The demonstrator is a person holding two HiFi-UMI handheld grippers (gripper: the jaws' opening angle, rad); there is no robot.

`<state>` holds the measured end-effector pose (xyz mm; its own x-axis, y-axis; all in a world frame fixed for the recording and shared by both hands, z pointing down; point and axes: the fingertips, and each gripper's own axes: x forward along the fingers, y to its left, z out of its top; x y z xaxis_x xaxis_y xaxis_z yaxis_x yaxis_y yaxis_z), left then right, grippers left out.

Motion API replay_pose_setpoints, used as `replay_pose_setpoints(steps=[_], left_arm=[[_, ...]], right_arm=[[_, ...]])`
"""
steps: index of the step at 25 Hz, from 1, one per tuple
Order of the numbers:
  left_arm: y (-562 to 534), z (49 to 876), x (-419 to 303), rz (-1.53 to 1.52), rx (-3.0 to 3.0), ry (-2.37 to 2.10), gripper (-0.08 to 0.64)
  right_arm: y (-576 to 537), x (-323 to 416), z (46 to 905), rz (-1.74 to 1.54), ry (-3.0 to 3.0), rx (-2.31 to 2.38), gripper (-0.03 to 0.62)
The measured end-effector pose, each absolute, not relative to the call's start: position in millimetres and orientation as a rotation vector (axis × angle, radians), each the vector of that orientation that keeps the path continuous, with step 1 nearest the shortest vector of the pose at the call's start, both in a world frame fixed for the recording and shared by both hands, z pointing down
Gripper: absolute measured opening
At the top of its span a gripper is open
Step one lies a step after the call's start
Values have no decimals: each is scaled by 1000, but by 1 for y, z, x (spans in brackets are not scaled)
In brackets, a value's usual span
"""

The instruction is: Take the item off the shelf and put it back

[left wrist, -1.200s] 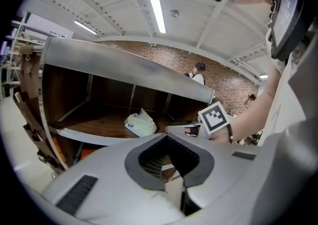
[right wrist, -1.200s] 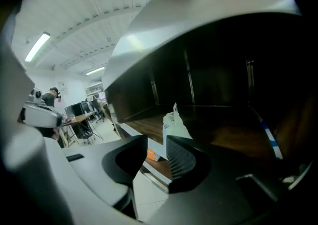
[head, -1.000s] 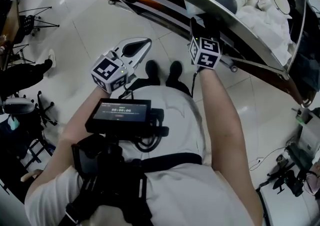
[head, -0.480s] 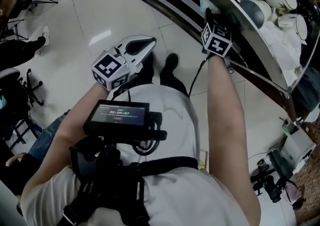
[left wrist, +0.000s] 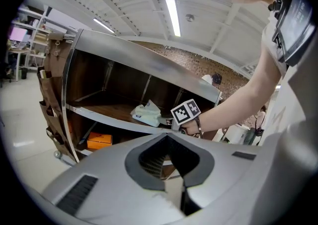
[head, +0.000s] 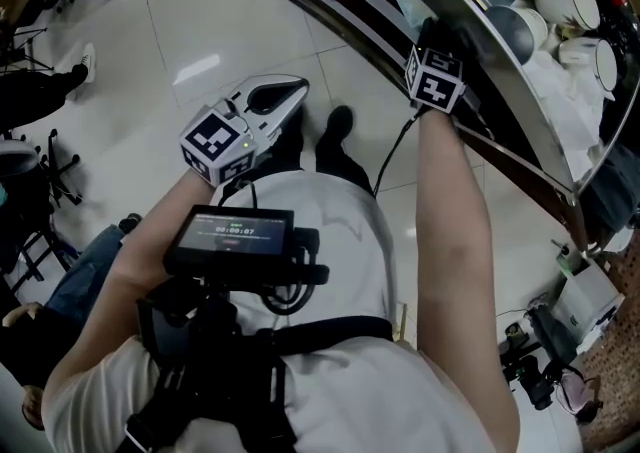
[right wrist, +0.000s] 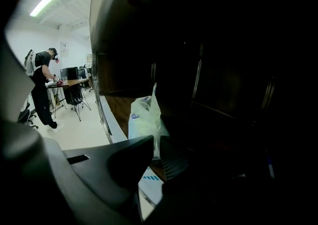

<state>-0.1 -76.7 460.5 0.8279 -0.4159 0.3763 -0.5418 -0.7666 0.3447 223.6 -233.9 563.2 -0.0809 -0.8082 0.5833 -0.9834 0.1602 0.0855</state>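
Note:
The item is a pale green plastic bag (right wrist: 144, 119) lying on the dark middle board of the wooden shelf (left wrist: 107, 106); it also shows in the left gripper view (left wrist: 147, 113) and, in the head view, under the metal edge (head: 405, 1). My right gripper (right wrist: 155, 147) reaches into the shelf and its jaws are closing, with the bag's lower edge pinched in the narrow gap between them. In the head view its marker cube (head: 435, 79) sits at the shelf's rim and the jaws are hidden. My left gripper (head: 290, 91) hangs in front of the body, shut and empty (left wrist: 168, 137).
An orange box (left wrist: 99, 140) lies on the lowest board. Bowls and cups (head: 520, 26) stand on the shelf's top. A brown pocket hanger (left wrist: 49, 95) covers the shelf's left side. Another person (right wrist: 42, 85) stands at a far table. Gear lies on the floor (head: 560, 341).
My right gripper has pushed further in under the shelf's metal edge, so its jaws have gone out of the head view. The left gripper has hardly moved.

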Motion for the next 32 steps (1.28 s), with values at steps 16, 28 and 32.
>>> replay_pose_setpoints(steps=[16, 28, 32], left_arm=[[-77, 455, -7, 379, 2567, -752, 11], [-79, 441, -1, 362, 2600, -732, 11], [-78, 432, -2, 355, 2619, -742, 11]], right_arm=[[-212, 211, 547, 447, -1999, 1695, 29], [-170, 168, 520, 443, -2109, 1611, 29], [-152, 153, 508, 489, -2172, 1571, 28]])
